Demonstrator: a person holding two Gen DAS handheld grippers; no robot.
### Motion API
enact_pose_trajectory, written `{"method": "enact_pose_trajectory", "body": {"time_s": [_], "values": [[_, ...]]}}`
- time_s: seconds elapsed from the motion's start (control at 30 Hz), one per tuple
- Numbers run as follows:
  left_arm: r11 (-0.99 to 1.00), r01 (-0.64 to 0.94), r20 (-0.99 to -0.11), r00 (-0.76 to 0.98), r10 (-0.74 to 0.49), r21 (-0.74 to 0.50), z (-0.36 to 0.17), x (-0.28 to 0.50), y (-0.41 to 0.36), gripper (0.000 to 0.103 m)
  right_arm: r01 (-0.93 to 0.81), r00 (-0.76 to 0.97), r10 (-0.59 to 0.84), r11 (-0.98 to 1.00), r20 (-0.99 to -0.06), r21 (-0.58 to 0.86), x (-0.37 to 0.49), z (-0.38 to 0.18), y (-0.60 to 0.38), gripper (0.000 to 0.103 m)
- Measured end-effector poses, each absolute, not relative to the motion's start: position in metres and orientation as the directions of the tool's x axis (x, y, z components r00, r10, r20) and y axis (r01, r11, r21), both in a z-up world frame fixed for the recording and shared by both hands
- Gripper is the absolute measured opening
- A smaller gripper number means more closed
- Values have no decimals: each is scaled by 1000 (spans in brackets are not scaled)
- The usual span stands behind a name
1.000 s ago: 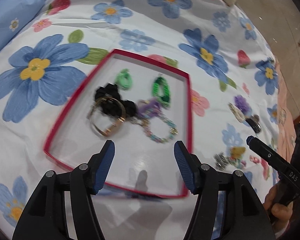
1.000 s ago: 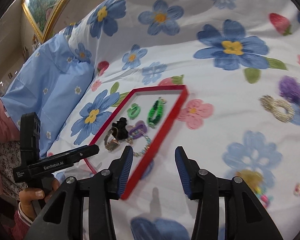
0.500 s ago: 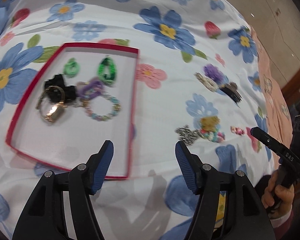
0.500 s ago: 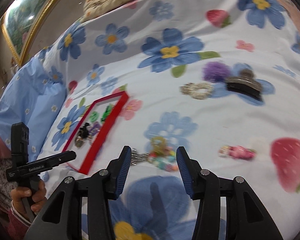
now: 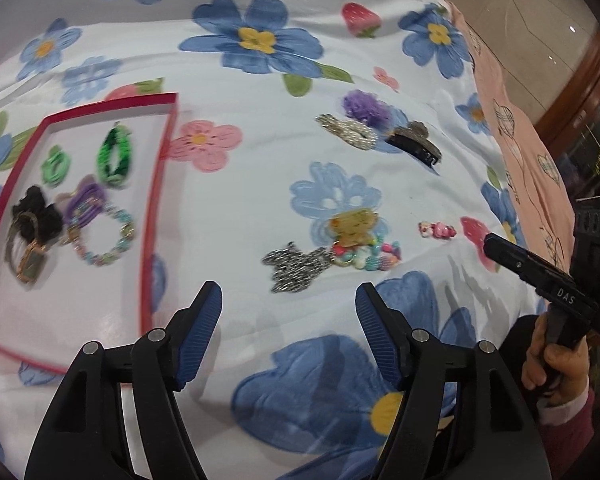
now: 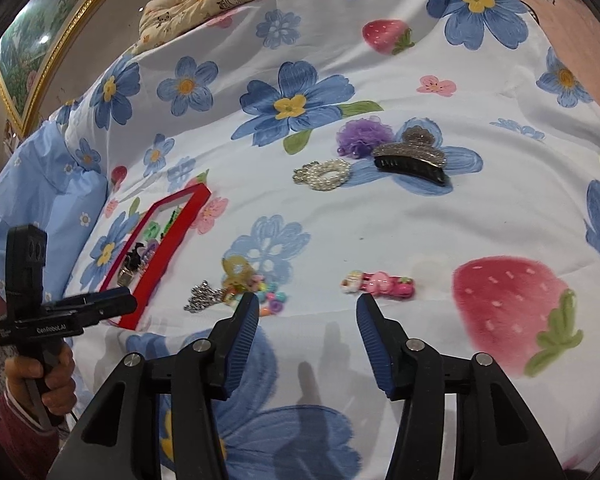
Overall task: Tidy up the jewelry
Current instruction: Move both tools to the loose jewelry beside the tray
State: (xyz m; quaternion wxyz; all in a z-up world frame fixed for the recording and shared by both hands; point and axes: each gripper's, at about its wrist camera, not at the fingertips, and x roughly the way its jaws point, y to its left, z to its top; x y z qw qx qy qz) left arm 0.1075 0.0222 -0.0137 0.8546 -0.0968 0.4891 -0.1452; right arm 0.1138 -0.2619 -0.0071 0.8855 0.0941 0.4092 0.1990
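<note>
Loose jewelry (image 6: 236, 288) beside red tray (image 6: 168, 248)

A red tray (image 5: 156, 184) on the bed holds bracelets and hair ties. Right of it lie a silver chain (image 5: 294, 266), beaded bracelet (image 5: 370, 258) and pink clip (image 5: 436, 230). Beyond sits a black claw clip (image 5: 414, 144).

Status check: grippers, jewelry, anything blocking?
Left gripper and right gripper both empty, jaws opening. Red tray partly filled; pink clip and bead cluster loose on the bedspread. Nothing blocking.
</note>
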Motion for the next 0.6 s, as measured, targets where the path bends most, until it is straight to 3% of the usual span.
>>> {"method": "enact_pose_trajectory", "body": {"time_s": [0.33,0.6], "values": [[930,240,-814,455,-360,-278,-17,138,-24,72,-349,547,374,915,-749,202,131,-14,-262,62],[920,319,-835,423,-353,-227,-40,169,-61,73,-529,478,329,848,-814,33,154,-21,-243,62]]}}
